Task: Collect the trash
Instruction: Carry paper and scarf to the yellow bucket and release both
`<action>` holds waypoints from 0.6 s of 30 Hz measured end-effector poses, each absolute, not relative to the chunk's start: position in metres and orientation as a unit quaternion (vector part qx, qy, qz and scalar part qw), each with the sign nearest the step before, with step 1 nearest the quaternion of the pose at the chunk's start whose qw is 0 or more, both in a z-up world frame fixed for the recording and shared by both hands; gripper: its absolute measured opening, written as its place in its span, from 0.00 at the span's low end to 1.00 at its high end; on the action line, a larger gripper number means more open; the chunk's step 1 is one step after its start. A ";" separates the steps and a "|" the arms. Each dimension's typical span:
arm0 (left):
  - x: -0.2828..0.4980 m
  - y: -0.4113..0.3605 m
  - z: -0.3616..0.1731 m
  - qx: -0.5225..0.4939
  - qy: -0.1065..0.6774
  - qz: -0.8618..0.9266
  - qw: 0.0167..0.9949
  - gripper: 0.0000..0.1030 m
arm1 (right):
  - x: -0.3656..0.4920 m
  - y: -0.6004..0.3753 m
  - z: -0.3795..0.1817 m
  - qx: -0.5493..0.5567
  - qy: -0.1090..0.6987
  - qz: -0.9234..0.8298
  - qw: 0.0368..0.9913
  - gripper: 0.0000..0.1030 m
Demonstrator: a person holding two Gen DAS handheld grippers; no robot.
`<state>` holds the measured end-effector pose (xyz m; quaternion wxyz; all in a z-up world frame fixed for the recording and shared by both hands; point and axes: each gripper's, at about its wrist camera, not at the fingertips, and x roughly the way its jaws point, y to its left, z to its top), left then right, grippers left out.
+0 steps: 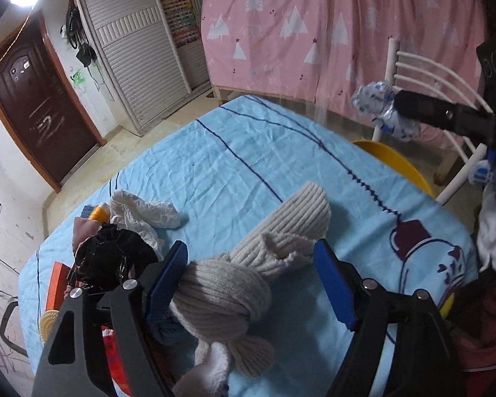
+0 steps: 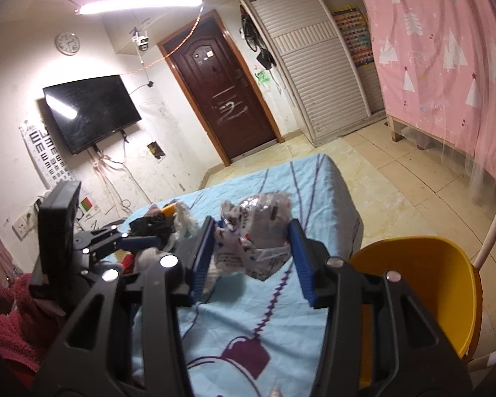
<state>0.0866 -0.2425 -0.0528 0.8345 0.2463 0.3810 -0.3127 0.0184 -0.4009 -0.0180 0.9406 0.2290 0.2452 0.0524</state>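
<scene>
The right gripper has its fingers closed on a crumpled plastic wrapper, holding it up in the air beside the yellow bin. The wrapper is white with blue and red print, and it looks thin and crinkly. It probably goes into the bin next. The left gripper has its fingers wide apart over a knotted beige scarf on the counter, gripping nothing. A crumpled white paper and a black bag are still left.
</scene>
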 end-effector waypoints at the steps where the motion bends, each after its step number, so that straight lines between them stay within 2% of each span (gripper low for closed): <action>1: 0.088 -0.242 -0.053 0.248 0.383 -0.310 0.834 0.68 | 0.018 -0.404 -0.020 0.231 0.246 0.049 0.940 0.43; 7: 0.102 -0.242 -0.064 0.279 0.395 -0.302 0.821 0.67 | 0.018 -0.417 -0.028 0.241 0.252 0.031 0.937 0.44; 8: 0.105 -0.242 -0.067 0.284 0.398 -0.300 0.819 0.66 | 0.018 -0.418 -0.029 0.242 0.253 0.029 0.936 0.44; 11: 0.111 -0.239 -0.070 0.294 0.396 -0.285 0.822 0.50 | 0.020 -0.421 -0.031 0.242 0.255 0.022 0.936 0.44; 18: 0.111 -0.241 -0.057 0.266 0.399 -0.310 0.821 0.47 | 0.018 -0.435 -0.040 0.239 0.262 -0.022 0.935 0.44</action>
